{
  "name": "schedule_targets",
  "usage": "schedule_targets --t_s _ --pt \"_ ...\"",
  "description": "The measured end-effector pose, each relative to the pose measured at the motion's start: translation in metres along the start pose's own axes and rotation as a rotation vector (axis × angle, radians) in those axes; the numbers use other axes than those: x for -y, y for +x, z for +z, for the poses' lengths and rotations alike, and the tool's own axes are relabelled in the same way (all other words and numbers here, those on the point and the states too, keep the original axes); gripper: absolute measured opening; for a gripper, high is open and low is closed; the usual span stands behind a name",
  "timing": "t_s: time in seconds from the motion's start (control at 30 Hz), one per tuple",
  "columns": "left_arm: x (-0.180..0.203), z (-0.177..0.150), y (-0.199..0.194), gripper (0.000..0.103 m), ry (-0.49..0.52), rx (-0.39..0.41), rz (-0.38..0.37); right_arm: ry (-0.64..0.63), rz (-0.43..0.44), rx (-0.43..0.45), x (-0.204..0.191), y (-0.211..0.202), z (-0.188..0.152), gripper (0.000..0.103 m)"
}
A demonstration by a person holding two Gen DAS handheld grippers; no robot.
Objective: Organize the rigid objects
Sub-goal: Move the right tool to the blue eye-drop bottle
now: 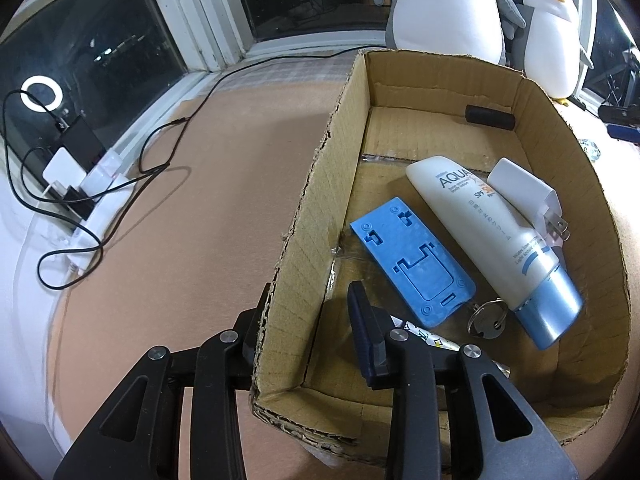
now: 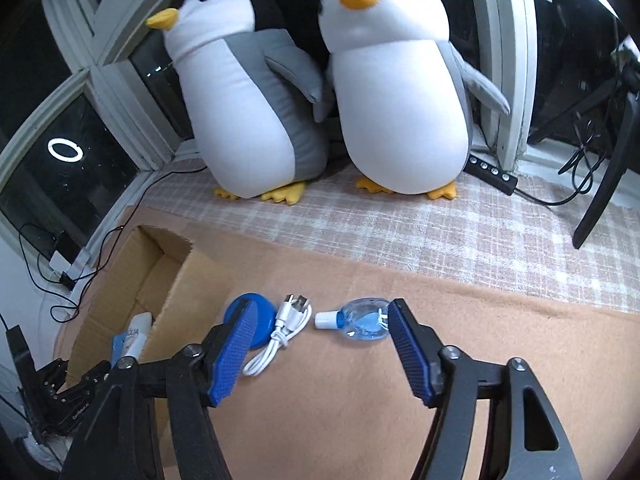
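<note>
Open cardboard box (image 1: pixel 348 128) on the left, three loose items on the tan surface (image 2: pixel 500 344) to its right.

The left gripper (image 1: pixel 308 312) straddles the box's near-left wall, fingers apart, one outside and one inside. In the box, left to right: a blue phone stand (image 1: pixel 412 260) lying flat, long axis running near-right to far-left; a key on a ring (image 1: pixel 488 320); a white sunscreen tube (image 1: pixel 492 240) with its blue cap toward the near-right; a white charger plug (image 1: pixel 528 192) resting against the tube, prongs pointing near-right. A black cylinder (image 1: pixel 490 118) lies crosswise at the far wall. The right gripper (image 2: pixel 320 344) hovers with fingers wide apart over a blue round lid (image 2: pixel 262 320), a coiled white USB cable (image 2: pixel 280 332) and a clear blue bottle (image 2: pixel 360 318) on its side, white cap pointing left.
</note>
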State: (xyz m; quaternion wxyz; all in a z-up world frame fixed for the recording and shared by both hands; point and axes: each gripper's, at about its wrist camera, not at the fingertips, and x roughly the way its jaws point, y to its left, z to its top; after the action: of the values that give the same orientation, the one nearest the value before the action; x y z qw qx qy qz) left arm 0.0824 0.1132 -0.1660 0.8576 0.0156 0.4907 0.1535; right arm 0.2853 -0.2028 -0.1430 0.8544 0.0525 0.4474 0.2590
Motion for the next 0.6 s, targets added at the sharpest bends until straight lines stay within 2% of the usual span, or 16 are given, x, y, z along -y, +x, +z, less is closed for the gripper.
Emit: schedule_targets --t_s 0.03,0.1,0.6 --pt "0.0 0.0 0.0 0.033 0.0 0.0 0.002 0.009 0.011 -0.007 0.003 0.002 0.002 0.05" --pt "0.001 0.0 0.0 0.033 0.001 -0.001 0.007 0.03 0.039 -0.025 0.01 0.01 0.006 0.048" --pt "0.003 0.0 0.0 0.034 0.009 -0.003 0.02 0.131 0.132 -0.116 0.042 0.052 0.025 0.048"
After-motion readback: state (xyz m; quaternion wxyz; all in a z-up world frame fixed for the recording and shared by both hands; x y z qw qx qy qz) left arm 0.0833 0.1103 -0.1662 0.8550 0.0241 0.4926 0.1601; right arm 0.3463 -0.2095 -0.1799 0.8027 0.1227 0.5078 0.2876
